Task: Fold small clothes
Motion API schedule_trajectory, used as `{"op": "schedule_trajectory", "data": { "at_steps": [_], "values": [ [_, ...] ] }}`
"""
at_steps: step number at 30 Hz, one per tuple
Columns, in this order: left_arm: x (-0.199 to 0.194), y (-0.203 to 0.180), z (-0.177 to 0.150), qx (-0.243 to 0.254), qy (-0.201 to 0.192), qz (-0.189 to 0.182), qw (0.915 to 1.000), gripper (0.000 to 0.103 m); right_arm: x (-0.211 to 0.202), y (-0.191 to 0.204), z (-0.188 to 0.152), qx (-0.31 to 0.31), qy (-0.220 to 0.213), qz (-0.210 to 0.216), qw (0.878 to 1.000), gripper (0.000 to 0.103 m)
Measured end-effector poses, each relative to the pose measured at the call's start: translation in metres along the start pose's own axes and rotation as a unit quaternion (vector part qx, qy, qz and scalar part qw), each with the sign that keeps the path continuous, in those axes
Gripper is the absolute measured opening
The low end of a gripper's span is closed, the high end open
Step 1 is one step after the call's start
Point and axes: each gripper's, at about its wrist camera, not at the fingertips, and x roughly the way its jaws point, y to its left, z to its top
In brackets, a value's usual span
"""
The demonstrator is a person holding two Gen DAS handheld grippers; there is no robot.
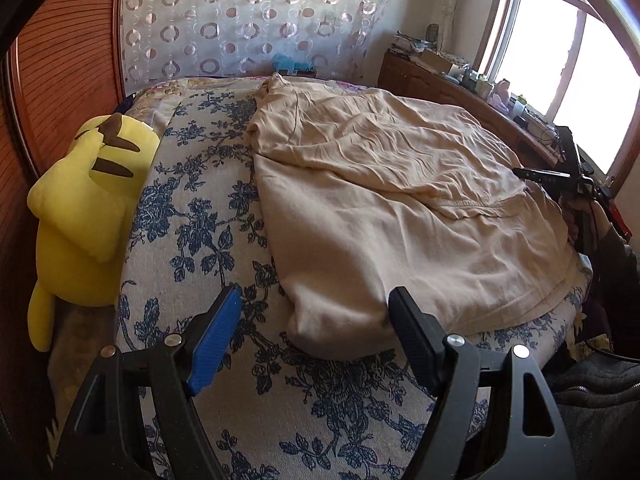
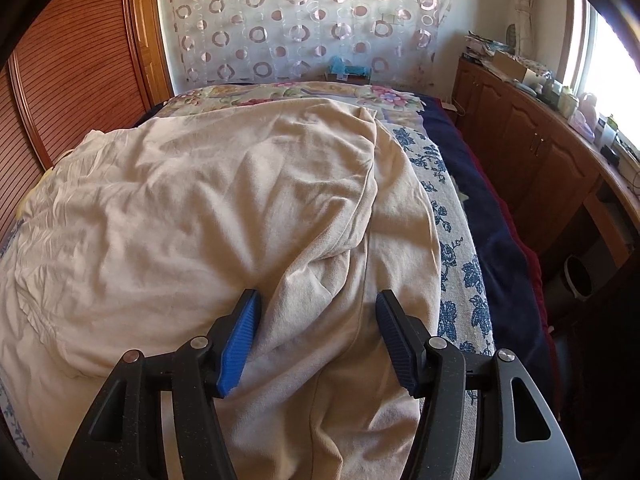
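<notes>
Caught mid-fold on a bedroom bed: beige T-shirt [image 1: 384,208] spread over a blue-floral bedspread [image 1: 200,216], one side already turned in across the body, bottom hem nearest the fingers.

Left gripper [image 1: 316,328] hovered with fingers spread wide and empty, the shirt's near left corner lying just ahead, between the blue pad [image 1: 216,340] and the black one. Right gripper [image 2: 318,336] sat low over a raised ridge of the same shirt [image 2: 224,208]; fingers there about half apart and parting further, cloth between them, pads [image 2: 240,340] beside the fabric rather than pinching it.

Judged to be the step between folds: one flap laid down, hem corners next. Called for: both sets of fingers closing on the near hem, left at the corner, right at the bunched edge, then lifting together toward the collar. Loose wrinkles likely to drag if only one layer gets caught.

Around the bed: yellow plush toy [image 1: 84,200] left of the left fingers, ring-patterned curtain [image 2: 304,28] beyond, wooden cabinet [image 2: 532,152] cluttered under a bright window [image 1: 576,80] at right.
</notes>
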Motion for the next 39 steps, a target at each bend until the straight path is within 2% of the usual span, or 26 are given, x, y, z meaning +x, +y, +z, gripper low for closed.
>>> {"op": "schedule_trajectory", "data": {
  "at_steps": [4,7,9,10,11,12,18,20,22,23,26,29,30,32,39],
  "values": [
    [-0.002,-0.001,-0.011,-0.007,0.005,-0.012,0.9999,0.077,0.012,0.005,-0.001,-0.001,0.0,0.001,1.0,0.063],
    [-0.003,-0.002,-0.015,-0.008,-0.001,-0.017,0.9998,0.064,0.016,0.01,0.0,-0.001,0.0,0.001,1.0,0.063],
    [-0.002,-0.002,-0.014,-0.011,-0.003,-0.023,0.9997,0.041,0.013,0.008,0.0,-0.001,0.0,0.001,1.0,0.063],
    [-0.002,-0.002,-0.013,-0.014,-0.005,-0.024,0.9996,0.034,0.013,0.008,0.0,-0.001,0.0,0.001,1.0,0.063],
    [-0.004,-0.003,-0.012,-0.016,-0.009,-0.023,0.9996,0.015,0.013,0.008,0.0,-0.001,0.0,0.001,1.0,0.063],
    [-0.005,-0.004,-0.011,-0.015,-0.01,-0.02,0.9996,0.006,0.013,0.008,0.0,-0.001,0.0,0.001,1.0,0.063],
    [-0.045,-0.013,-0.003,-0.019,-0.027,0.005,0.9994,0.006,0.012,0.008,-0.001,-0.002,0.0,0.002,1.0,0.064],
    [-0.056,-0.014,0.0,-0.017,-0.034,0.026,0.999,0.006,0.012,0.008,-0.001,-0.002,0.0,0.002,1.0,0.064],
    [-0.062,-0.013,0.004,-0.018,-0.037,0.036,0.9985,0.006,0.013,0.008,0.0,-0.002,0.0,0.002,1.0,0.064],
    [-0.063,-0.012,0.006,-0.017,-0.038,0.039,0.9984,0.011,0.013,0.008,0.0,-0.002,0.0,0.002,1.0,0.064],
    [-0.062,-0.01,0.011,-0.014,-0.049,0.041,0.9978,0.043,0.012,0.008,-0.001,-0.002,0.0,0.002,1.0,0.064],
    [-0.054,-0.006,0.017,-0.027,-0.052,0.034,0.9977,0.048,0.012,0.007,-0.001,-0.002,0.0,0.002,1.0,0.064],
    [-0.051,-0.006,0.019,-0.032,-0.052,0.029,0.9977,0.061,0.012,0.008,-0.001,-0.002,0.0,0.002,1.0,0.064],
    [-0.045,-0.006,0.023,-0.035,-0.055,0.024,0.9976,0.081,0.012,0.007,-0.001,-0.002,0.0,0.003,1.0,0.064],
    [-0.012,-0.011,0.055,-0.044,-0.055,0.015,0.9974,0.081,0.011,0.008,-0.001,-0.002,0.001,0.003,1.0,0.064]
  ]
}}
